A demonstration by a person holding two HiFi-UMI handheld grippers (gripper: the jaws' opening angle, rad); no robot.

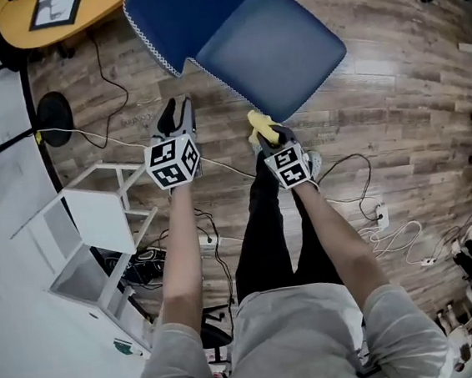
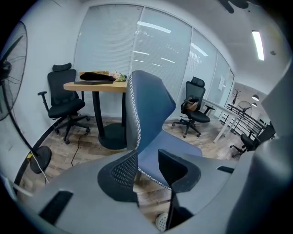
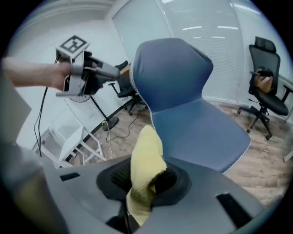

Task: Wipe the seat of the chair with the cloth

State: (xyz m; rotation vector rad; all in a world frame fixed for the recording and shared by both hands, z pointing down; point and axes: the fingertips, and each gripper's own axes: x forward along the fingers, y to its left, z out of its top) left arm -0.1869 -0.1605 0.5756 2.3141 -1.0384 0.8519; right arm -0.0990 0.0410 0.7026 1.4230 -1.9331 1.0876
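The person stands in front of the blue chair [image 1: 228, 34], whose seat [image 1: 280, 53] fills the upper centre of the head view, and the wiping itself seems not yet begun: this looks like the approach step. The right gripper [image 1: 266, 136], in the centre of that view, has its jaws pressed together on the yellow cloth [image 1: 259, 123], which stands up from between the pads as a folded bunch, with a tail hanging below them. The cloth is just beside the near corner of the seat in the picture, but whether it touches the cushion cannot be told; it appears to be held a little above. The left gripper [image 1: 174, 113], at centre left over the wooden floor [image 1: 124, 78], has its jaws spread apart with nothing between them; its own view shows only the chair beyond. The next move probably calls for lowering the cloth onto the seat and pressing enough that it drags over the surface, with a firm grip so the bunch does not slip out, and the free left gripper could steady the backrest [image 1: 175, 10], since the chair may shift under the push
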